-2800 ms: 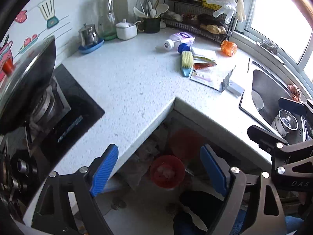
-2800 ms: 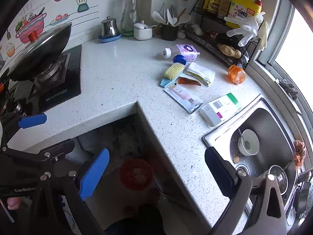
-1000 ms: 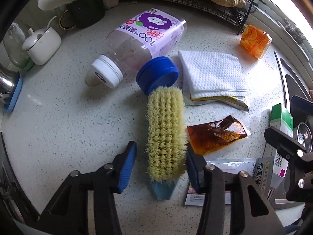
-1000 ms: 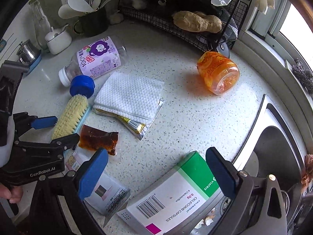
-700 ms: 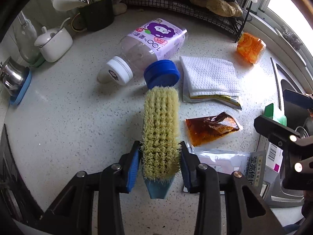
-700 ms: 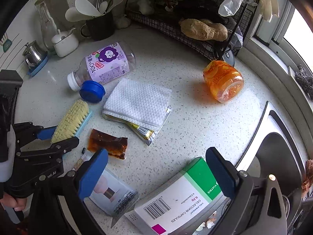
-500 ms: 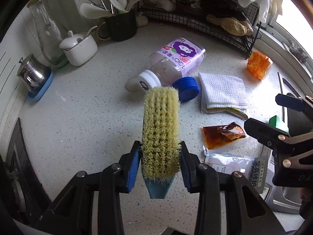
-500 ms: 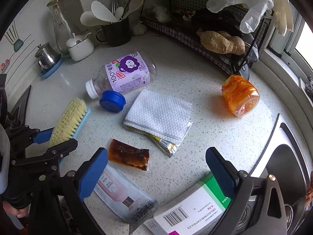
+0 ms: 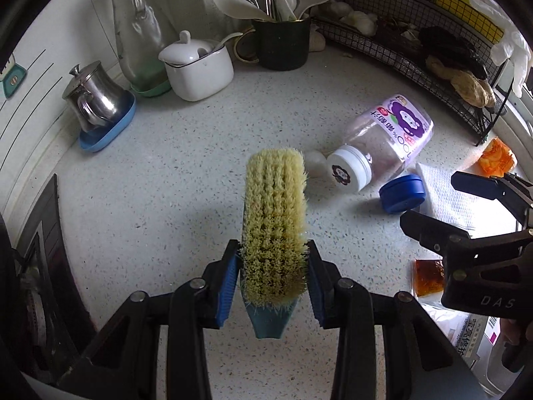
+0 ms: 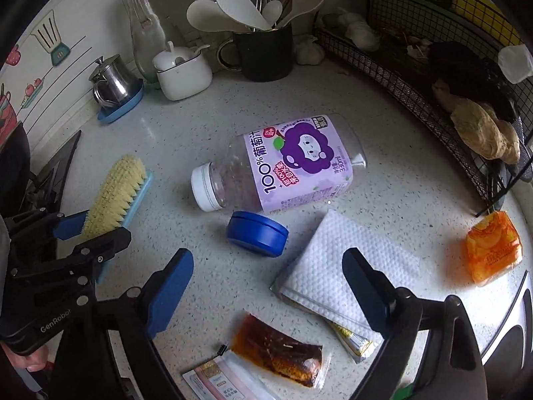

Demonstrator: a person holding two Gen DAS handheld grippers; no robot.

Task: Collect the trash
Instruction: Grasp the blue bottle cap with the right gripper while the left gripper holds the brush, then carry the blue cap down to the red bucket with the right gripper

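The left gripper [image 9: 273, 281] pinches a scrub brush [image 9: 273, 230] between its 2 blue pads, bristles up; the brush's teal plastic back is mostly hidden under the dense yellow bristles, only its tapered end showing below the fingers. Whether the brush clears the speckled counter [image 9: 173, 173] is hard to tell.

The right gripper [image 10: 268, 281] has its jaws closing with nothing between them. Just ahead of its fingers lie a round blue lid [image 10: 257, 233] and, past that, a clear plastic bottle [image 10: 283, 163] on its side with a purple label. A folded, dimpled white cloth [image 10: 336, 266] partly covers a foil sachet by the right finger. Below, a glossy brown sauce packet [image 10: 278, 350] lies cut off by the frame edge.
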